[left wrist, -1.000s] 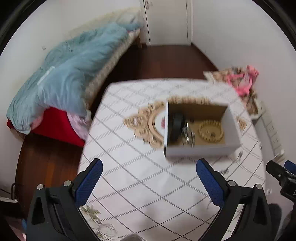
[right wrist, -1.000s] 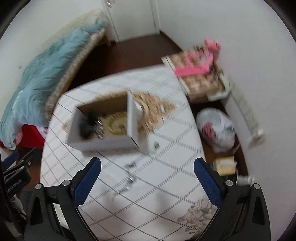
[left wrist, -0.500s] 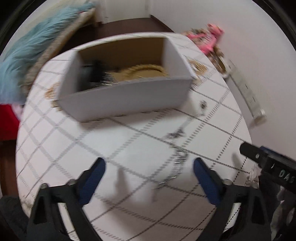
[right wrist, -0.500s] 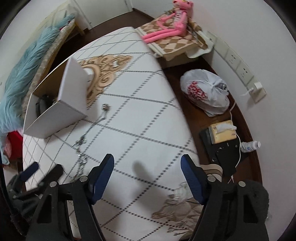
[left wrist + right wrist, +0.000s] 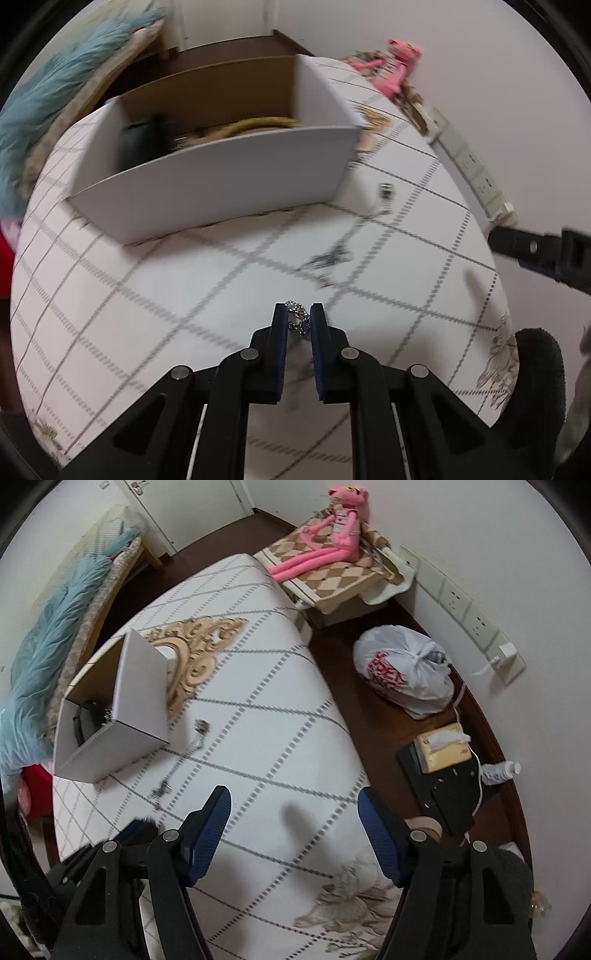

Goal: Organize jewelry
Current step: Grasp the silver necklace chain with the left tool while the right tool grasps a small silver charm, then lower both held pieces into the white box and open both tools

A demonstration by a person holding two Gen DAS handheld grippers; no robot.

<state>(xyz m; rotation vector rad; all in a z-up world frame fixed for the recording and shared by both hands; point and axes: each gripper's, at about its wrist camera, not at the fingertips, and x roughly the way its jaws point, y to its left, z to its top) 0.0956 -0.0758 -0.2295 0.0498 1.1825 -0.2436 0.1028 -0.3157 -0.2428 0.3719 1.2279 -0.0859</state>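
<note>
My left gripper (image 5: 298, 314) is shut on the near end of a silver chain necklace (image 5: 297, 317). The rest of the chain (image 5: 332, 254) trails across the white cloth toward a small clasp (image 5: 385, 190) beside the white cardboard box (image 5: 221, 184). The box holds a gold bracelet (image 5: 255, 123) and a dark item (image 5: 147, 136). In the right wrist view the chain (image 5: 181, 760) lies right of the box (image 5: 125, 701), and my right gripper (image 5: 293, 801) is open and empty above the table, right of the chain.
The round table (image 5: 258, 709) has a white checked cloth with a gold ornament (image 5: 195, 646). A pink plush toy (image 5: 332, 535) sits on a stool. A white plastic bag (image 5: 406, 672), a tissue box (image 5: 443, 749) and a bottle (image 5: 502, 770) lie on the floor. A blue blanket (image 5: 48, 646) covers the bed.
My left gripper moved down to the chain's near end and shut on it. My right gripper stayed open and shifted little.
</note>
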